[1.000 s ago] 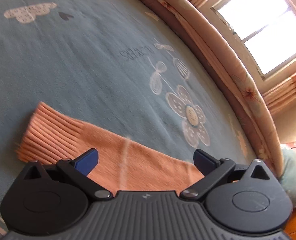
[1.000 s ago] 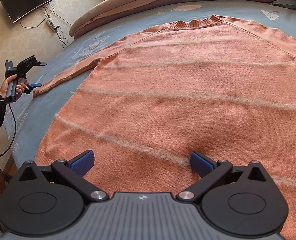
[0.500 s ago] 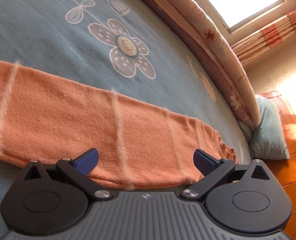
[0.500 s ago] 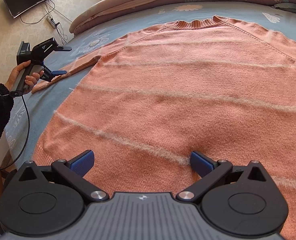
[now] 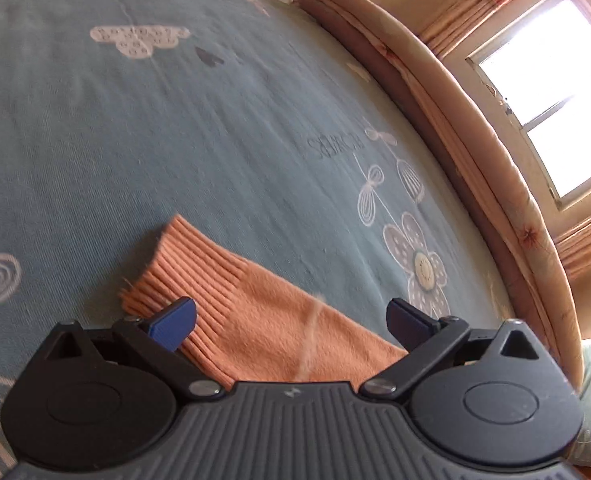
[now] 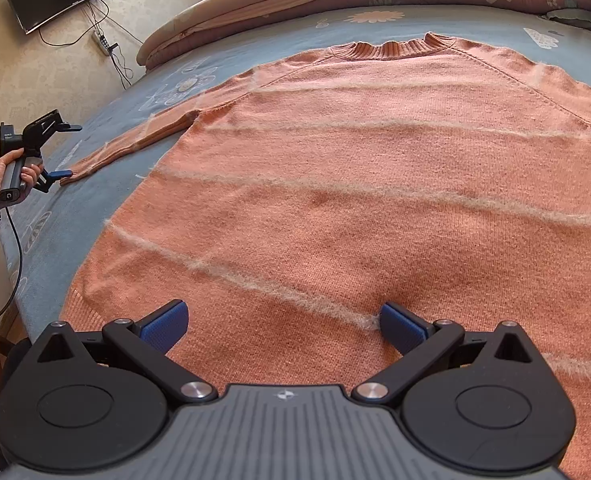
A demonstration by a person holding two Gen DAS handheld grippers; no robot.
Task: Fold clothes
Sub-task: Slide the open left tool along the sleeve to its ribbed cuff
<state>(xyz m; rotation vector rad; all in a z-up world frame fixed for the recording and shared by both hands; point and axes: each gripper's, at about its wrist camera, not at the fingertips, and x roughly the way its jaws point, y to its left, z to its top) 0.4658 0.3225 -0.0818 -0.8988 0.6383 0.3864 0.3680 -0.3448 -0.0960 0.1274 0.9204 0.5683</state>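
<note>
Back at the cuff swings my left gripper, fingers spread, ribbing between them. My right gripper gapes empty over the sweater hem, blue bedsheet beneath.

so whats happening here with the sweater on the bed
A person holds a gripping tool in each hand and is getting ready to fold an orange striped sweater that lies spread flat on a blue bedspread. The left tool is open at the ribbed cuff of the outstretched sleeve, with nothing clamped. The right tool is open too, over the lower part of the sweater near the hem. No fold shows yet: body and both sleeves lie flat.
</note>
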